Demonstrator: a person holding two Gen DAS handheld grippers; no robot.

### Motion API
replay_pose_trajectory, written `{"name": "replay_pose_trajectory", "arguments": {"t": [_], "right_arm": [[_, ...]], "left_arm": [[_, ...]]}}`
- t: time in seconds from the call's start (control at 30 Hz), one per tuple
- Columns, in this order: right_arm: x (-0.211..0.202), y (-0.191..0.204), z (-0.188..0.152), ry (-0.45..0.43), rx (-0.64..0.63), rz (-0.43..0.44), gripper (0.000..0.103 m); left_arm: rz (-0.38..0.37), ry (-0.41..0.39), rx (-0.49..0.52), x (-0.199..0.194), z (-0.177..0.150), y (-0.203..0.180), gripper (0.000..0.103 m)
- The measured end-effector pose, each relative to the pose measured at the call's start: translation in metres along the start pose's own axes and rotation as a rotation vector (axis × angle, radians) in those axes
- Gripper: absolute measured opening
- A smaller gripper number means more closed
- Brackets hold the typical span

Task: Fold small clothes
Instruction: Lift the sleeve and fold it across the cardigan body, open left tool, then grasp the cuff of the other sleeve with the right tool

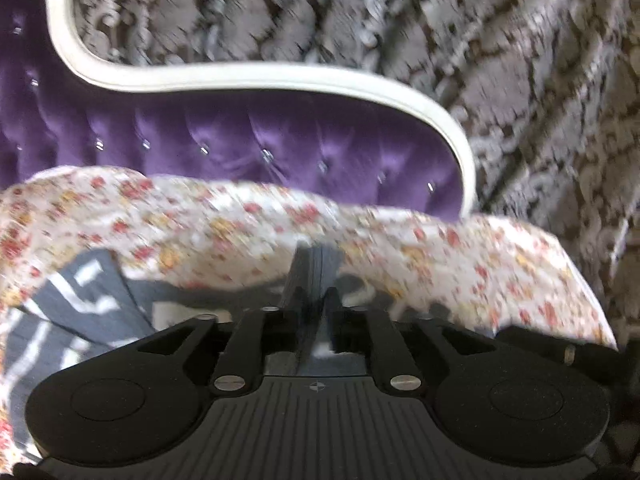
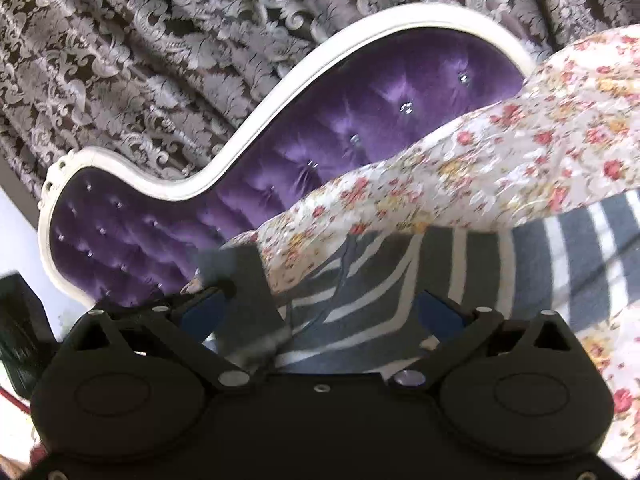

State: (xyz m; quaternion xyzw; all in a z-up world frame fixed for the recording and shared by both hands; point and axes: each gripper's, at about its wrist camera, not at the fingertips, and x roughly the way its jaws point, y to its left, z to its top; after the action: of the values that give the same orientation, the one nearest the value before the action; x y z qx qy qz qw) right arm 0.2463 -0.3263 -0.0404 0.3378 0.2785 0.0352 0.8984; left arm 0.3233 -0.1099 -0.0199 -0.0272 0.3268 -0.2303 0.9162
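Note:
A grey garment with white stripes (image 2: 580, 264) lies on a floral bedsheet (image 2: 520, 152). In the left wrist view the same garment (image 1: 76, 304) shows at the lower left and runs under my left gripper (image 1: 318, 264). That gripper's fingers stand a narrow slit apart, open; blur hides whether cloth lies in the slit. My right gripper (image 2: 340, 268) is spread wide open over the striped cloth. Its left finger (image 2: 244, 288) shows dark and blurred, while the garment covers the right one.
A tufted purple headboard (image 2: 280, 184) with a white frame (image 1: 280, 76) rises behind the bed. Patterned silver-and-brown curtains (image 1: 520, 80) hang behind it. A dark object (image 2: 20, 320) stands at the left edge of the right wrist view.

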Motion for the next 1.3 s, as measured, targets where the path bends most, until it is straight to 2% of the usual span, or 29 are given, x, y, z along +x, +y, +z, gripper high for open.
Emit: {"name": "replay_pose_trajectory", "arguments": {"t": [0.03,0.13,0.23,0.33,0.5,0.77,0.83,1.07,1.2,1.3], "right_arm": [[0.000,-0.001,0.001,-0.005,0.006,-0.003,0.103],[-0.001,-0.004,0.003,-0.018,0.014,-0.012,0.103],[0.000,-0.005,0.002,-0.022,0.008,-0.021,0.103],[0.004,-0.005,0.001,-0.015,0.000,-0.033,0.103],[0.012,-0.001,-0.006,0.005,-0.036,-0.050,0.103],[0.035,0.013,-0.024,0.052,-0.166,-0.075,0.103],[0.040,0.016,-0.028,0.066,-0.213,-0.070,0.103],[0.067,0.021,-0.043,0.129,-0.335,-0.040,0.103],[0.080,0.016,-0.051,0.153,-0.339,-0.052,0.103],[0.078,0.016,-0.052,0.145,-0.334,-0.017,0.103]], "left_arm": [[-0.013,0.002,0.009,-0.002,-0.002,-0.001,0.035],[-0.039,-0.020,0.054,-0.016,-0.005,-0.003,0.038],[-0.021,-0.071,0.070,-0.035,-0.007,0.003,0.045],[0.019,-0.095,0.032,-0.050,-0.013,0.023,0.050],[0.184,-0.033,0.051,-0.052,-0.036,0.058,0.052],[0.309,0.099,0.020,-0.030,-0.076,0.109,0.051],[0.279,0.072,0.001,-0.033,-0.081,0.118,0.051],[0.284,0.049,-0.014,-0.033,-0.084,0.116,0.051],[0.261,0.033,-0.037,-0.033,-0.089,0.121,0.051],[0.246,0.038,-0.065,-0.034,-0.087,0.124,0.051]]}}
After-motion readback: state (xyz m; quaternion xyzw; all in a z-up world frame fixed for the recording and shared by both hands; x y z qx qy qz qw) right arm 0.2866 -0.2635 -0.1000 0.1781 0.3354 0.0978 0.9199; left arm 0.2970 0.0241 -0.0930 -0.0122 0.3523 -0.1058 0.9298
